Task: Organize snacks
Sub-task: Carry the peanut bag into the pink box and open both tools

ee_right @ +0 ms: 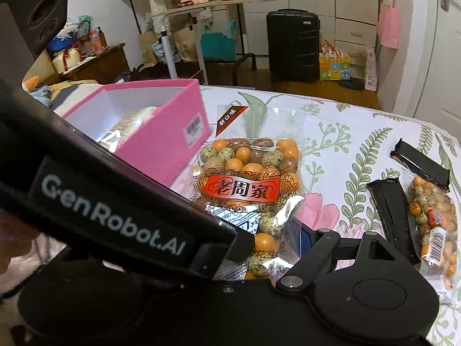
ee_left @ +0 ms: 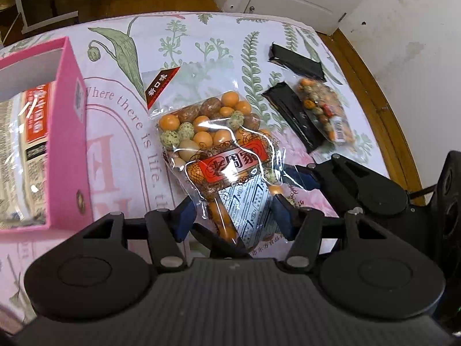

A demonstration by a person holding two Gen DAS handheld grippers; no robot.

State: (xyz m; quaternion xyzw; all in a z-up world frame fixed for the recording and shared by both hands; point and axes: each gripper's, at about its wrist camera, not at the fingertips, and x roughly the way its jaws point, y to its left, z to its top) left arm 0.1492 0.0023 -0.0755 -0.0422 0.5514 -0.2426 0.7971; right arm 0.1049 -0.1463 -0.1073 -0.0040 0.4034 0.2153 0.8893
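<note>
A clear bag of coated peanuts [ee_left: 219, 147] with a red label lies on the floral tablecloth; it also shows in the right wrist view [ee_right: 247, 184]. My left gripper [ee_left: 233, 219] has its blue pads on either side of the bag's near end, closed on it. My right gripper [ee_left: 305, 173] sits just right of the bag; in the right wrist view only one of its fingers [ee_right: 305, 236] shows, the other hidden behind the left gripper's body. A pink box [ee_left: 66, 132] with a snack pack inside stands to the left, also in the right wrist view [ee_right: 161, 132].
Two black snack bars [ee_left: 299, 60] [ee_left: 294, 115] and a smaller peanut bag [ee_left: 325, 109] lie at the right, near the table's wooden edge [ee_left: 383, 115]. In the right wrist view they sit at the right [ee_right: 389, 216] [ee_right: 432, 222]. A black suitcase [ee_right: 292, 44] stands beyond the table.
</note>
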